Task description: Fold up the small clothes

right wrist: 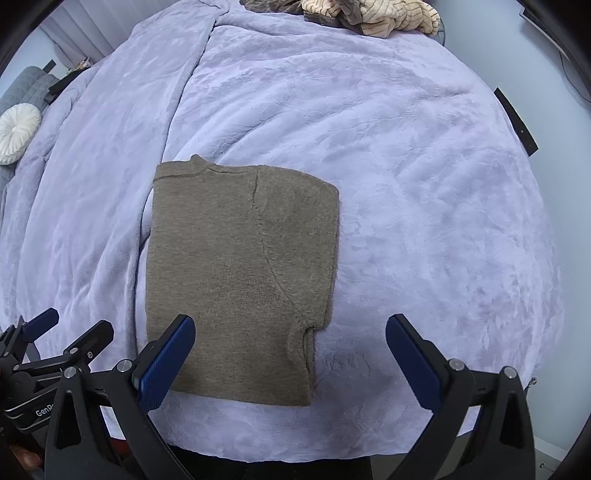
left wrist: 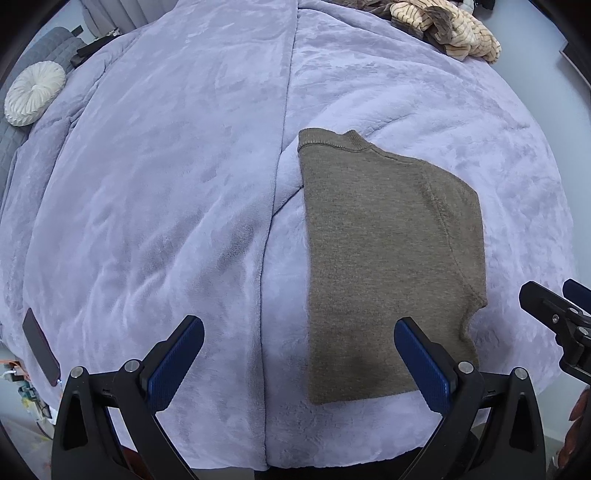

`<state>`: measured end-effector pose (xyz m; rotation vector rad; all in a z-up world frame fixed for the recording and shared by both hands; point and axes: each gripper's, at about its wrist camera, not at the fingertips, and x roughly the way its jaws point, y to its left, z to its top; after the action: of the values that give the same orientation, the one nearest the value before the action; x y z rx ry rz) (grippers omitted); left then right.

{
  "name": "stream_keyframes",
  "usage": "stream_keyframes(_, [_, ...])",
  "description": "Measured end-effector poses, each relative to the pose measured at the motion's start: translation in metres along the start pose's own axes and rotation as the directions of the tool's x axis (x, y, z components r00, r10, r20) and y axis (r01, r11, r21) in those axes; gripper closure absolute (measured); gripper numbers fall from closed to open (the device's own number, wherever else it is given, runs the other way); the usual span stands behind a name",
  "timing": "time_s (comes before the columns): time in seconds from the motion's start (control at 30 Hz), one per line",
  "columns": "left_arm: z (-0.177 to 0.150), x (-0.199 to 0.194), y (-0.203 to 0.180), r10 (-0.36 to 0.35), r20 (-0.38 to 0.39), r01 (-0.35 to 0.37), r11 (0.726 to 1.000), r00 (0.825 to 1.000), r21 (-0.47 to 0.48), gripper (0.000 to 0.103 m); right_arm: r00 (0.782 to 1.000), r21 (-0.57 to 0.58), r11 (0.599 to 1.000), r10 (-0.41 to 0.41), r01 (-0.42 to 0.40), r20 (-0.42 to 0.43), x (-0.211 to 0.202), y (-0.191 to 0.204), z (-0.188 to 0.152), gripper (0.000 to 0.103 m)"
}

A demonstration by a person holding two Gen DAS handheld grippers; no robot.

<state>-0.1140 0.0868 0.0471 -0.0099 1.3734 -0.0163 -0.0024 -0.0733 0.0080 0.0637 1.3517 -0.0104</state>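
Note:
A small olive-brown knit sweater (left wrist: pixel 388 258) lies flat on the lilac fleece blanket (left wrist: pixel 166 184), folded lengthwise into a tall rectangle with the collar at the far end. It also shows in the right wrist view (right wrist: pixel 240 266). My left gripper (left wrist: pixel 299 339) is open and empty, hovering over the sweater's near left edge. My right gripper (right wrist: pixel 290 339) is open and empty, hovering over the sweater's near right corner. The right gripper shows at the right edge of the left wrist view (left wrist: pixel 554 310).
A pile of striped beige and brown clothes (left wrist: pixel 443 29) lies at the far edge of the bed. A round white cushion (left wrist: pixel 33 92) sits far left. A dark phone (left wrist: pixel 40 347) lies at the blanket's left edge. A black bar (right wrist: pixel 517 122) lies at the right.

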Motion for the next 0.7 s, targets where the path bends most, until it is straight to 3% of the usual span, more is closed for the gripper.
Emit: stream_keyframes(0.7, [0.0009,0.0014,0.0015,0.013,-0.006,-0.013,1.0,1.0,0.001,0.0,1.0,-0.004,1.0,-0.006,0.006,0.0,0.0011,0.0012,0.0004,0.0])
